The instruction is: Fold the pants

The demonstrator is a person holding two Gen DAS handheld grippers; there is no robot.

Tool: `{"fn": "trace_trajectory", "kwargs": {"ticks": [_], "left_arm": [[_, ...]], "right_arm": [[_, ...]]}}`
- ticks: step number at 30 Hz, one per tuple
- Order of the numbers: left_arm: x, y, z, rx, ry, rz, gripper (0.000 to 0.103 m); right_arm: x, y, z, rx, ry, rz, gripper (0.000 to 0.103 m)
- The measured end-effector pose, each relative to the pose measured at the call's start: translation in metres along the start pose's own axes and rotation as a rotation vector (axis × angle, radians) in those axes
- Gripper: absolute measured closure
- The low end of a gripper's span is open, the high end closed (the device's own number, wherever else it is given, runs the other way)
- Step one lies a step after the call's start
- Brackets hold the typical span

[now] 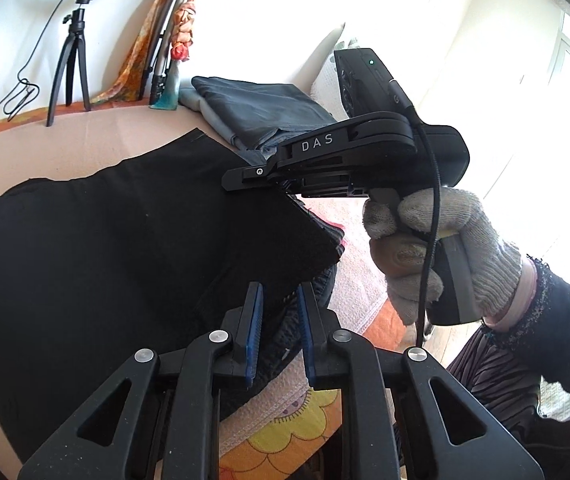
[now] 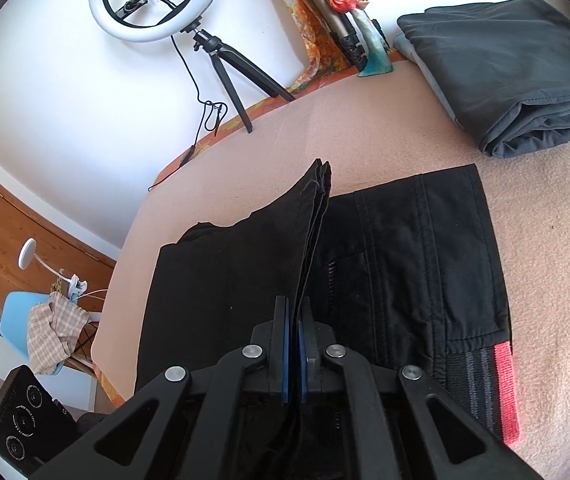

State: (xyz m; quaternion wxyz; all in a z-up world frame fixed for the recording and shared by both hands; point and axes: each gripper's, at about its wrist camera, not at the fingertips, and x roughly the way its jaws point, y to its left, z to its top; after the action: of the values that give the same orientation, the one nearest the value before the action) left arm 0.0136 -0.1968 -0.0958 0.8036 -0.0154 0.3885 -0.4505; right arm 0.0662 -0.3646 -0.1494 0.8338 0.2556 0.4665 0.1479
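Note:
Black pants (image 2: pixel 405 248) lie on the peach blanket (image 2: pixel 545 216), waistband with a red and grey elastic strip (image 2: pixel 503 388) at the right. My right gripper (image 2: pixel 293 320) is shut on the lifted hem edge of a pant leg (image 2: pixel 309 208), which stands up from the cloth. In the left wrist view the same pants (image 1: pixel 105 240) fill the left and middle. My left gripper (image 1: pixel 279 304) is open, its blue pads either side of a cloth edge without pinching it. The right gripper (image 1: pixel 245 178) shows there above the lifted corner.
A folded stack of dark grey pants (image 2: pixel 517 64) lies at the blanket's far right, also in the left wrist view (image 1: pixel 261 108). A ring light on a tripod (image 2: pixel 157 0) and a folded tripod (image 2: pixel 349 36) stand by the wall. A chair with checked cloth (image 2: pixel 53 328) is left.

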Motion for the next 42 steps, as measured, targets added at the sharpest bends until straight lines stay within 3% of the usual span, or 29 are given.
{"fn": "trace_trajectory", "kwargs": {"ticks": [3, 7, 11, 14, 17, 21, 27, 29, 34, 42], "left_arm": [[-0.017, -0.001, -0.001, 0.025, -0.011, 0.036, 0.087], [-0.046, 0.016, 0.002, 0.075, -0.058, 0.198, 0.078], [-0.072, 0.066, -0.001, -0.024, -0.084, 0.328, 0.078], [-0.076, 0.098, -0.01, -0.102, -0.055, 0.377, 0.078], [-0.068, 0.111, -0.022, -0.143, -0.017, 0.387, 0.078], [-0.058, 0.112, -0.031, -0.118, 0.033, 0.414, 0.078], [-0.058, 0.112, -0.041, -0.121, 0.047, 0.431, 0.078], [-0.058, 0.108, -0.044, -0.1, 0.05, 0.444, 0.077], [-0.058, 0.093, -0.052, -0.071, 0.059, 0.453, 0.04], [-0.073, 0.098, -0.066, -0.167, 0.026, 0.385, 0.04]], "right_arm": [[-0.003, -0.007, -0.001, 0.007, 0.001, -0.005, 0.102], [-0.004, -0.013, -0.007, 0.018, 0.015, -0.011, 0.102], [-0.012, -0.018, -0.008, 0.029, 0.003, -0.015, 0.102], [-0.01, -0.02, -0.007, 0.015, 0.003, -0.053, 0.102], [0.002, -0.024, -0.009, 0.005, 0.035, -0.104, 0.102], [0.01, -0.02, -0.011, -0.037, 0.045, -0.166, 0.099], [-0.01, 0.0, -0.007, -0.114, -0.025, -0.277, 0.074], [-0.017, 0.017, -0.007, -0.184, -0.069, -0.307, 0.071], [-0.008, 0.059, -0.003, -0.284, -0.064, -0.235, 0.07], [0.065, 0.162, -0.009, -0.531, 0.072, -0.059, 0.071]]}}
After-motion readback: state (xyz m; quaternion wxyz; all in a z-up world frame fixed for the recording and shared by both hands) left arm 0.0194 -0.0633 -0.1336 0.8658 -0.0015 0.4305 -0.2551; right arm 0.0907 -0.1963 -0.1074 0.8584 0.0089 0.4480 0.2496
